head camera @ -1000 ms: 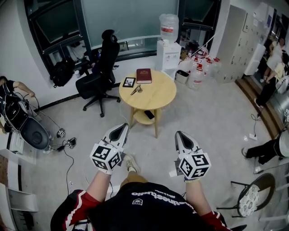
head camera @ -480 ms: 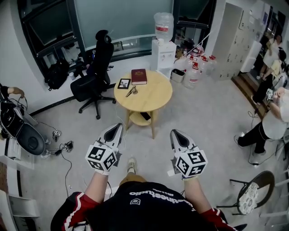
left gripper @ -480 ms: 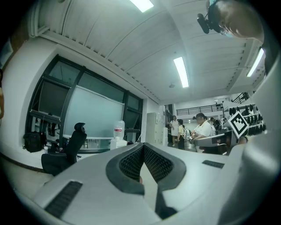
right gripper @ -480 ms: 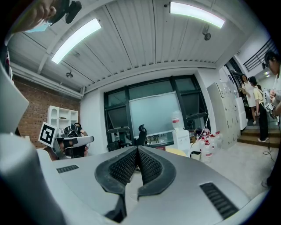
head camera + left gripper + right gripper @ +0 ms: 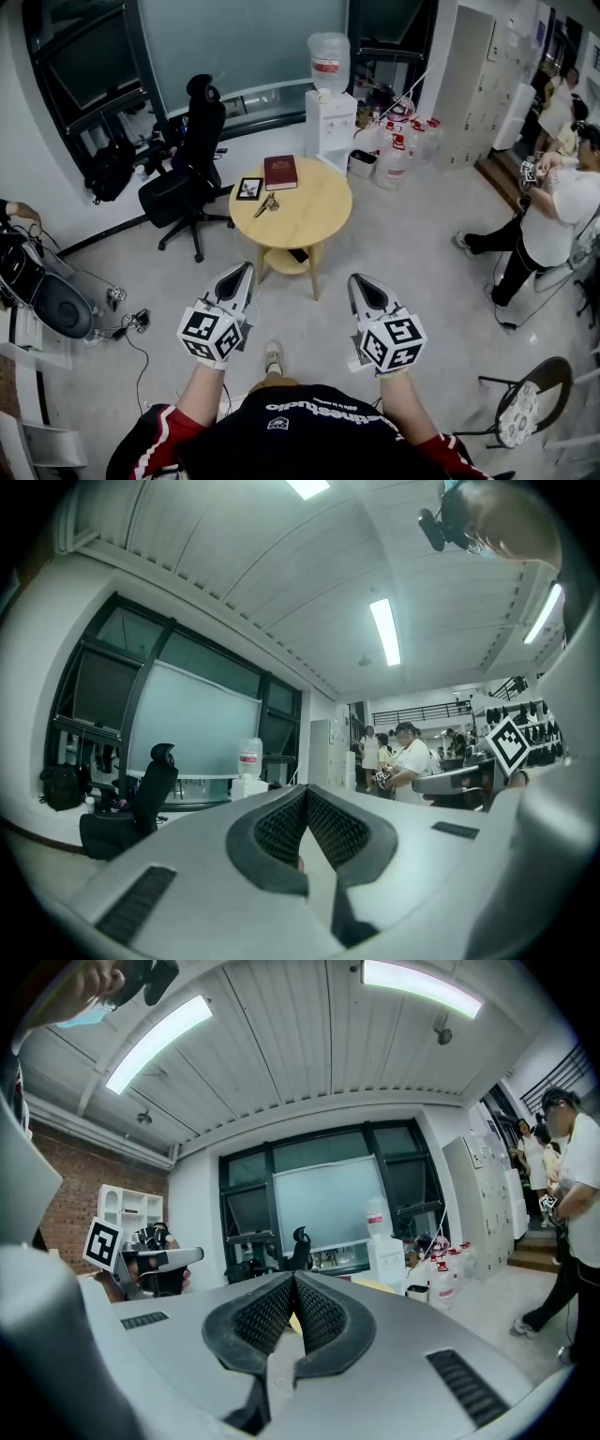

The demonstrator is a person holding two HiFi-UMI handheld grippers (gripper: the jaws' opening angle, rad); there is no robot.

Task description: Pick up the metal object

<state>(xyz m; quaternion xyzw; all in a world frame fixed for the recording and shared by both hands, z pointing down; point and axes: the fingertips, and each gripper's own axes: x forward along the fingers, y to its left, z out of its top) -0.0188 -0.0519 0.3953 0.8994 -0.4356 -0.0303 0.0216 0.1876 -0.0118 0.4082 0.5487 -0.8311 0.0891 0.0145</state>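
Note:
A small metal object lies on the round wooden table ahead of me, next to a framed picture and a dark red book. My left gripper and right gripper hang in the air well short of the table, both pointing toward it. Each one's jaws are shut with nothing between them; the left gripper and right gripper show their ribbed pads meeting at the tips. The metal object does not show in either gripper view.
A black office chair stands left of the table, a water dispenser and bottles behind it. A dark item lies on the table's lower shelf. People stand at right. Cables trail on the floor at left.
The table has drawn a little nearer and shifted in view as I walk forward. A person has come into view at the right. Both grippers stay shut and level.

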